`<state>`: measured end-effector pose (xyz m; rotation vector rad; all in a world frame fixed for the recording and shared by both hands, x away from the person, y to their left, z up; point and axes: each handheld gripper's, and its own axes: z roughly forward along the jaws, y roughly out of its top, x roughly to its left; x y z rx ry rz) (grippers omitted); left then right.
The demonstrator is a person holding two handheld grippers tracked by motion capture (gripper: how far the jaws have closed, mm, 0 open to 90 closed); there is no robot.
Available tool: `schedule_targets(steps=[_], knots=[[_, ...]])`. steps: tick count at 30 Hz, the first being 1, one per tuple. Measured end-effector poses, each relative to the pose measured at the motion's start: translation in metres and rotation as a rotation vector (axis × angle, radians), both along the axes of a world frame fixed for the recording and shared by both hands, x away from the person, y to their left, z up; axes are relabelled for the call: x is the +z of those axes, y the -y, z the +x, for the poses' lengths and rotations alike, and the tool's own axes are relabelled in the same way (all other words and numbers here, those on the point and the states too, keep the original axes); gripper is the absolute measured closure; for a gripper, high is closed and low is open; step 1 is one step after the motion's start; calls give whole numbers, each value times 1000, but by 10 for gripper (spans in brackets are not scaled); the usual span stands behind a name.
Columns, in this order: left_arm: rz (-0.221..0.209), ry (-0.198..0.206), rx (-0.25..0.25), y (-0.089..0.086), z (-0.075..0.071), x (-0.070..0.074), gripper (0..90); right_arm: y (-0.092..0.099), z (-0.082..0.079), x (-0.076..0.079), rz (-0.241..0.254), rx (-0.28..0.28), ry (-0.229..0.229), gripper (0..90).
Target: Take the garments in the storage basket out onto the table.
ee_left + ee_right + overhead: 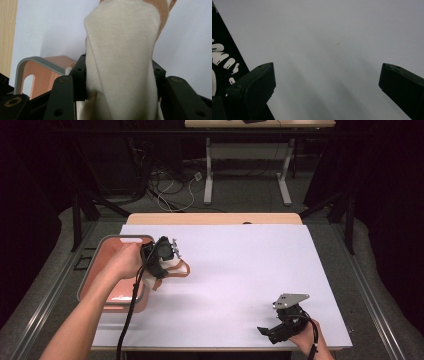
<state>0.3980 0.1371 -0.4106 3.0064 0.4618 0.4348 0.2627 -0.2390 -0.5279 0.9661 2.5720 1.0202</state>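
Observation:
A cream cloth item with tan trim (pixel 122 50) is clamped between the jaws of my left gripper (pixel 120 82), which press on it from both sides. In the high view the left gripper (pixel 167 257) hovers just right of a pink basket (pixel 95 270), and the cream and tan cloth (pixel 177 267) hangs over the white table sheet (pixel 240 270). My right gripper (pixel 270 330) rests near the table's front right edge. Its jaws stand wide apart in the right gripper view (pixel 327 85), with bare sheet between them.
The pink basket with a grey rim (pixel 27 65) sits at the table's left edge. A strip of wooden tabletop (pixel 215 218) shows behind the sheet. Cables and a desk frame (pixel 247 165) lie on the floor beyond.

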Motion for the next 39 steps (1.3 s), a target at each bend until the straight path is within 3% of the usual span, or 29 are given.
schedule_targets(steps=[19,39], knots=[[-6,-20,-53,28,3,-14,489,0,0,-1,3,-4,-3,4],[-50,-37,-52,45,3,-29,487,0,0,-1,3,-3,-7,4]])
